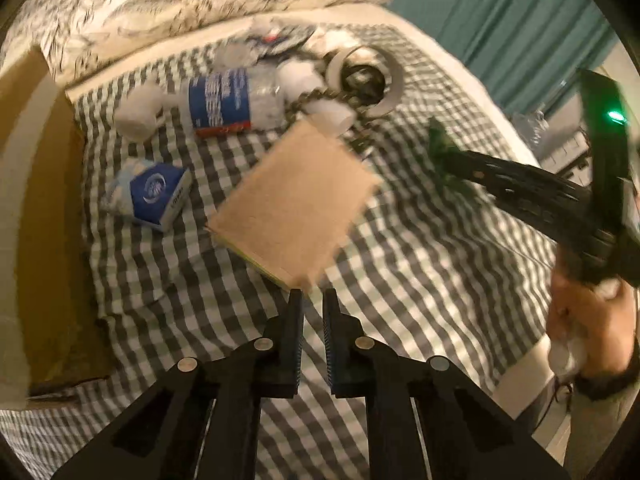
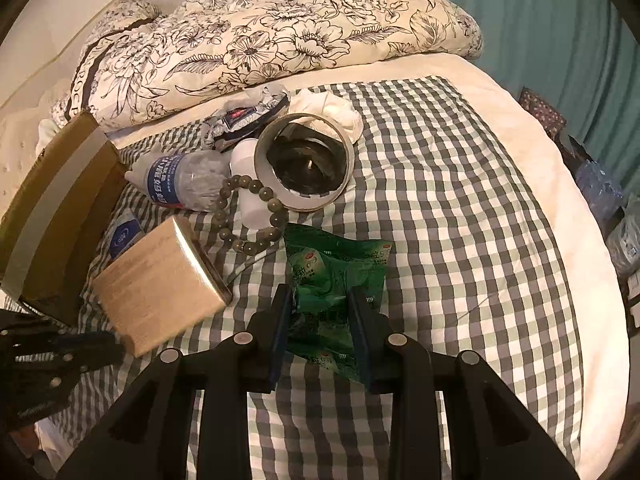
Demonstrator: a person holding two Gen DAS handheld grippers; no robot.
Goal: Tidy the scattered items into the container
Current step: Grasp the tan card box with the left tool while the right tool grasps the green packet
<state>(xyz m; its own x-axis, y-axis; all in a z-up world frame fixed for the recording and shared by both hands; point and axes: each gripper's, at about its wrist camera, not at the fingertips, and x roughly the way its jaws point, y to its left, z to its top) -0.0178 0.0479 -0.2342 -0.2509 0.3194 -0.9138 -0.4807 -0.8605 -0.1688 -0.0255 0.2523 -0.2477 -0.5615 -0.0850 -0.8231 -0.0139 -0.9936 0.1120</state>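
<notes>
My left gripper (image 1: 313, 294) is shut on the near corner of a tan notebook (image 1: 296, 200), which hangs tilted above the checked cloth (image 1: 420, 260). In the right wrist view the notebook (image 2: 160, 284) floats beside the open cardboard box (image 2: 60, 208). My right gripper (image 2: 322, 308) is shut on a green packet (image 2: 336, 276), both pads pressing its sides. From the left wrist view the right gripper (image 1: 444, 152) reaches in from the right, the green packet (image 1: 438, 140) at its tip. The cardboard box (image 1: 40, 200) stands at the left edge.
On the cloth lie a water bottle (image 2: 180, 180), a bead bracelet (image 2: 248, 216), a small white bottle (image 2: 248, 176), a tape roll (image 2: 304, 164), crumpled tissue (image 2: 332, 112), a white mug (image 1: 136, 114) and a blue box (image 1: 152, 192). A floral duvet (image 2: 280, 32) lies behind. A person's hand (image 1: 588, 320) holds the right gripper.
</notes>
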